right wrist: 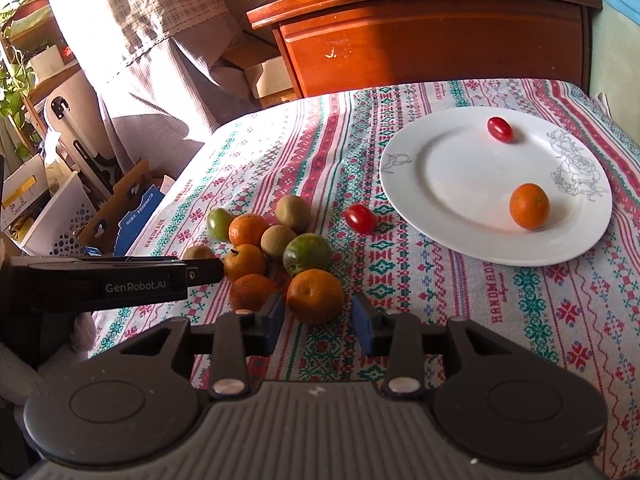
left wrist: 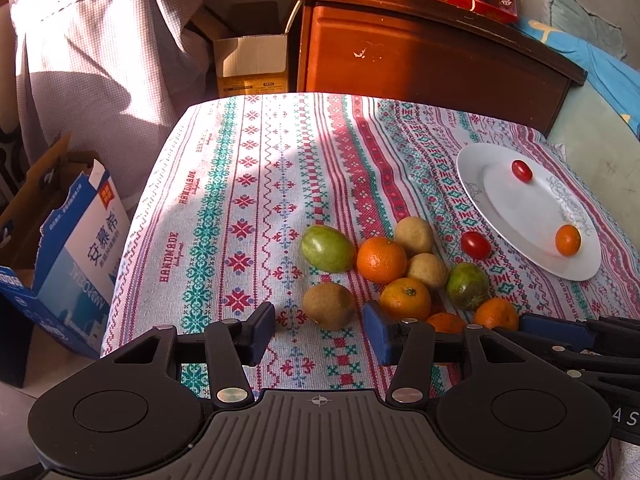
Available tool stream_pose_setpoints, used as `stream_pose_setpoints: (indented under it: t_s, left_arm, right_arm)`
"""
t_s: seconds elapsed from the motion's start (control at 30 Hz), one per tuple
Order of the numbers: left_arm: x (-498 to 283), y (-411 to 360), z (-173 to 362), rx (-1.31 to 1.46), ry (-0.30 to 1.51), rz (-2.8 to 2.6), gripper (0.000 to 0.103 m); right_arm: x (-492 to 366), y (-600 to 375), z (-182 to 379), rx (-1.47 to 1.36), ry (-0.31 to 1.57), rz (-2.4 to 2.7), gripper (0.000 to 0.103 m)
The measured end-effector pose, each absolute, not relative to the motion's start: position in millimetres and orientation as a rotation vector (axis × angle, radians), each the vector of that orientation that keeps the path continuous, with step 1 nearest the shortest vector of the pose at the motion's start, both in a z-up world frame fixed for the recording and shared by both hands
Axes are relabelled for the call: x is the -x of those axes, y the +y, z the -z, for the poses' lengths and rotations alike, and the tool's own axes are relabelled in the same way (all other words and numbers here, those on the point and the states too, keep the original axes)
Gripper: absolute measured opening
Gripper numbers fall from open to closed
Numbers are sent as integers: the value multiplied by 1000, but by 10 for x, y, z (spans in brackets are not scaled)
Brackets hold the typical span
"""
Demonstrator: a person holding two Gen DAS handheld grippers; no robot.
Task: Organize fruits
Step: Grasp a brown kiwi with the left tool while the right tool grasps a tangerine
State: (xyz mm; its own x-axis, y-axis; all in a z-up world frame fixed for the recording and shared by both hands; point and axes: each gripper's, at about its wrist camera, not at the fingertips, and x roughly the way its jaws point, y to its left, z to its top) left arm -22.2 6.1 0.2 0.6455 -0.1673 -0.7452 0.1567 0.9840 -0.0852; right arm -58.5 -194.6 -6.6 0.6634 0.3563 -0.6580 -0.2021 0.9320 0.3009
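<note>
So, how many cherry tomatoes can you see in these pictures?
2. One cherry tomato lies on the far side of the white plate. The other tomato lies on the tablecloth, between the plate and the fruit pile. The pile may hide more.

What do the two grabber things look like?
Both grippers, left and right, are black plastic with blue ribbed pads, silver screws and a grey ribbed base. The left one's side says "GenRobot.AI" in white letters.

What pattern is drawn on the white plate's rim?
Grey line-drawn roses on the plate, clearest in the right wrist view.
</note>
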Motion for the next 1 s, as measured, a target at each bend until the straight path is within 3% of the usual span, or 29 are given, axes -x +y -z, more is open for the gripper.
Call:
stream_pose_setpoints:
  t_s: [0.4, 0.6, 1.0]
  left_arm:
    - [220, 31, 15, 0, 831, 197, 40]
    - [234, 13, 14, -10, 818, 206, 26]
    - [280, 10, -104, 8, 793, 194, 25]
  right_arm:
    - [580, -1938, 80, -211, 782, -330, 32]
    - [581, -1937, 80, -213, 782, -329, 31]
    - [591, -2010, 24, -247, 768, -317, 31]
